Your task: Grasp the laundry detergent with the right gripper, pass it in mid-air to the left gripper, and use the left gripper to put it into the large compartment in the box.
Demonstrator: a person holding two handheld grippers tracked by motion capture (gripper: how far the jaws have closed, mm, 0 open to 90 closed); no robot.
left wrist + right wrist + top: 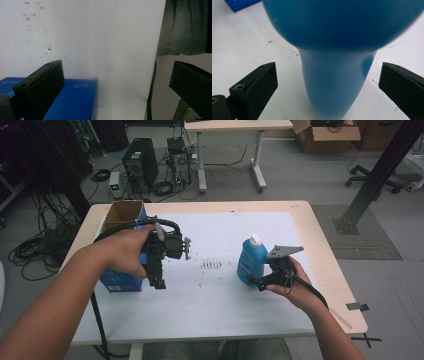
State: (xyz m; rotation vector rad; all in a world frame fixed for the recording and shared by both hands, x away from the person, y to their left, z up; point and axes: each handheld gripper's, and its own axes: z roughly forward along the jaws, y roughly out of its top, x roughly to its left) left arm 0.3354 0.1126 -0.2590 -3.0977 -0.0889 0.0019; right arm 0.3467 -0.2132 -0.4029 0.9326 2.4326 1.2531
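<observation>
A blue bottle [250,262] with a white cap lies tilted on the white table cover [225,300] at the right. My right gripper [256,283] is at its lower end; in the right gripper view [328,82] the jaws stand open on both sides of the bottle [342,25], apart from it. At the left stands an open-topped blue box [120,281]. My left gripper [159,282] hangs next to its right side, pointing down towards the person. In the left gripper view [115,80] the jaws are open and empty, with the box [75,100] at the lower left.
Small dark specks [210,265] mark the middle of the cover. The table's near edge and a black cable [150,100] lie just past the left gripper. On the floor behind are computer towers [140,162], tangled cables, a desk leg [201,165] and a black post [375,175].
</observation>
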